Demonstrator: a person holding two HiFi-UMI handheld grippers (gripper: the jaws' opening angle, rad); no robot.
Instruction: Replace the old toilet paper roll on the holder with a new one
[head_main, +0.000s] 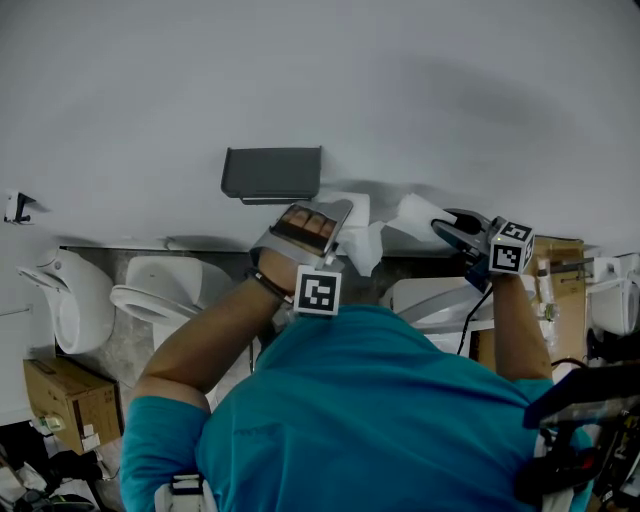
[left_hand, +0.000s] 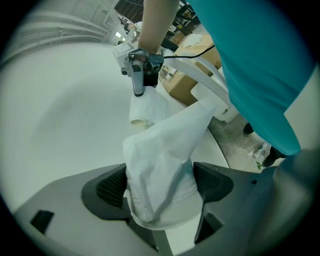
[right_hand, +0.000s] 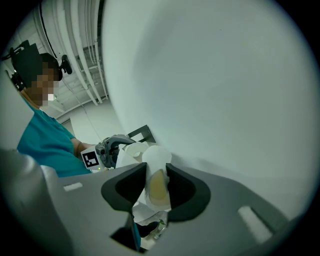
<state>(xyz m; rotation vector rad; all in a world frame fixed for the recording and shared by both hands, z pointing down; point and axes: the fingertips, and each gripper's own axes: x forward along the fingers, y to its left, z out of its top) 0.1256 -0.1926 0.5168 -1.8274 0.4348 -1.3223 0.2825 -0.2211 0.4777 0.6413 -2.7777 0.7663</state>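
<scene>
My left gripper (head_main: 333, 218) (left_hand: 162, 187) is shut on a white toilet paper roll (left_hand: 165, 200) just below and right of the grey wall holder (head_main: 271, 173). A loose crumpled sheet (left_hand: 167, 140) trails from it toward a second, thin roll (head_main: 417, 215) (left_hand: 146, 107). My right gripper (head_main: 442, 229) (right_hand: 156, 182) is shut on that thin roll (right_hand: 156, 162), squeezing it flat so that its tan cardboard core (right_hand: 158, 186) shows. The two grippers face each other close to the white wall, the right one (left_hand: 138, 89) seen from the left, the left one (right_hand: 111, 149) from the right.
The white wall (head_main: 400, 90) fills the upper half. Below stand a toilet bowl (head_main: 160, 290), a urinal (head_main: 70, 295), another white fixture (head_main: 440, 300) and cardboard boxes (head_main: 60, 395) (head_main: 560, 285). The person's teal-clad torso (head_main: 380, 420) covers the lower middle.
</scene>
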